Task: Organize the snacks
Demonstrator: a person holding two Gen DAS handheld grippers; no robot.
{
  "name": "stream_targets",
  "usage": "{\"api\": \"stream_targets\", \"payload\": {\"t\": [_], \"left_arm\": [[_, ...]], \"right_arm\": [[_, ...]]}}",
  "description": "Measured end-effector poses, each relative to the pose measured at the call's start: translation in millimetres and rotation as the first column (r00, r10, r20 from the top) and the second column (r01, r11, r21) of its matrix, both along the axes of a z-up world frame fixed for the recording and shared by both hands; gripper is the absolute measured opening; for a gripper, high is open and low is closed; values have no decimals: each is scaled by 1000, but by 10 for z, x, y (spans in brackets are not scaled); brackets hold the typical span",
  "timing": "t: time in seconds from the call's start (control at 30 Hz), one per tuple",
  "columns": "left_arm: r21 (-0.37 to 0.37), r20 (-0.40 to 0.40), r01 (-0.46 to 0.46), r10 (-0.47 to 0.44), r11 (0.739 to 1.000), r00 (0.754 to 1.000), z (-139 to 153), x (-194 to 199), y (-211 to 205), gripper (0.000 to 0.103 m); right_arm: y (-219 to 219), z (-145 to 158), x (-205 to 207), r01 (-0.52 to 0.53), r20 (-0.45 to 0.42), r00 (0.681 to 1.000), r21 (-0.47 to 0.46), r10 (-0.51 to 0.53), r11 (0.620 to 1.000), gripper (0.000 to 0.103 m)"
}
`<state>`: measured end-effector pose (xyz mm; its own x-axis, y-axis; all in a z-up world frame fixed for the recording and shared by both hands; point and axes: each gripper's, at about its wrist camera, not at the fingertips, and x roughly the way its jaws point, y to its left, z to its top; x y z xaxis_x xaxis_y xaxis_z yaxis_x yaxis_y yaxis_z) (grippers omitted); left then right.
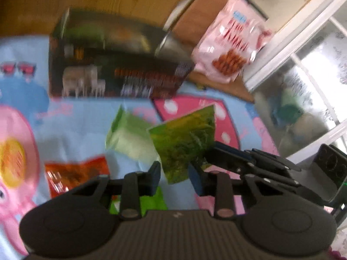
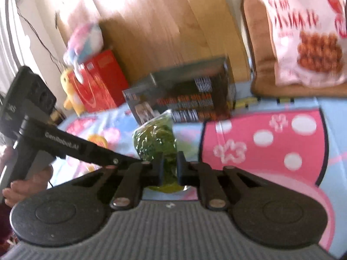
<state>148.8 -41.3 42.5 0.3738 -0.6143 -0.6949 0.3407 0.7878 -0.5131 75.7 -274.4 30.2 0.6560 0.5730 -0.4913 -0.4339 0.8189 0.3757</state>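
Biggest thing ahead of both grippers is the dark snack box [image 1: 112, 65], sitting on the cartoon mat [image 2: 271, 143] beyond the fingers. My right gripper [image 2: 169, 169] and left gripper [image 1: 174, 178] both look clamped on the same green snack packet [image 1: 184, 145], held up right at the tips. I reckon this is a handover, so next one side lets go and the other carries it to the box.

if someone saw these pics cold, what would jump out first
Likely the dark green snack packet, held up in mid-frame over the cartoon mat, with both the left gripper and the right gripper closed on it. Next, the big pink snack bag propped on a brown cushion at the upper right, and the dark box standing at the mat's far edge.
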Motion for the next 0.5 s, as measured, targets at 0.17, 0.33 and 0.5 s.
{"api": "stream_targets", "payload": {"t": [0.17,0.33,0.5], "left_arm": [[3,144,-64,63,998,988,511,248,59,31],[44,256,-190,173,981,951,742,789,81,50],[-11,201,-194,193,981,961,551,654,358,51]], "right_arm": [[174,370,176,32,163,986,-13,-30,999,15],[478,551,837,83,277,959,-43,-68,996,25],[407,402,900,121,251,961,-16,-113,993,35]]}}
